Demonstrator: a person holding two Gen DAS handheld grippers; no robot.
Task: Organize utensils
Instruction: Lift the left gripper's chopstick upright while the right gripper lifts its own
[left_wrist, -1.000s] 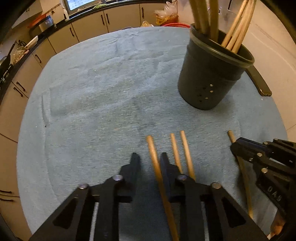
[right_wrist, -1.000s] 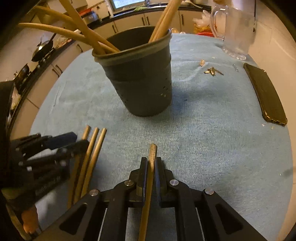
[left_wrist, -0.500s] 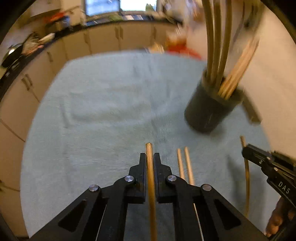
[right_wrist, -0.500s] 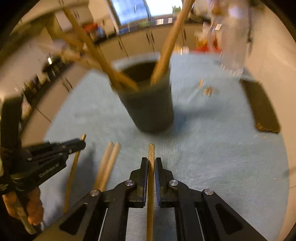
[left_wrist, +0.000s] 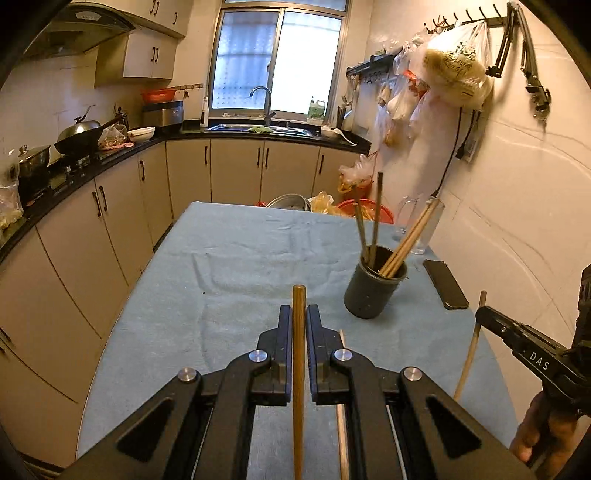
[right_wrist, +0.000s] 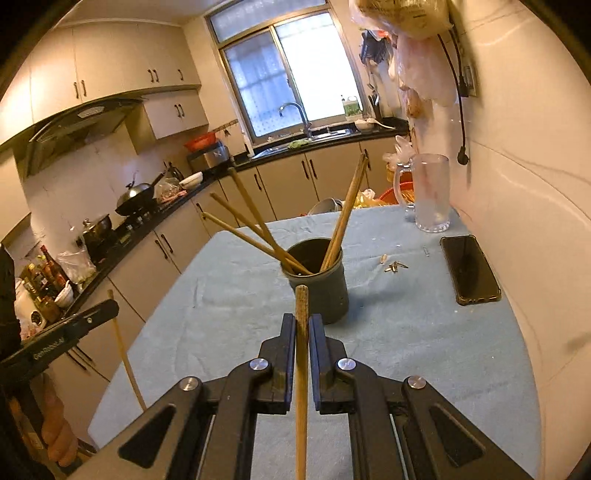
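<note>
My left tongs (left_wrist: 298, 317) are clamped on a chopstick (left_wrist: 298, 369), its tip poking out past the pads. My right tongs (right_wrist: 302, 325) pinch a second chopstick (right_wrist: 301, 369) the same way. Both are raised above the table (left_wrist: 240, 266).

The dark holder (left_wrist: 369, 291) stands on the cloth ahead and to the right of my left tongs, right in front of my right ones. It has several chopsticks (right_wrist: 258, 236) in it, leaning out over the rim to both sides. A clear glass jug (right_wrist: 430, 192) stands beyond it near the wall, and I cannot tell what it holds.

Under my left tongs, parts of another stick or two (left_wrist: 341, 424) show on the cloth, mostly hidden by the frame. The near ends of both gripped chopsticks run out of view.

The table wears a pale blue cloth. A phone (right_wrist: 469, 267) lies near the wall edge, with small bits (right_wrist: 394, 266) beside it that I cannot identify. Around are beige cabinets, a sink under a window (left_wrist: 277, 59), a wok (left_wrist: 79, 136) on the stove, and bags (left_wrist: 454, 70) hung on hooks.
</note>
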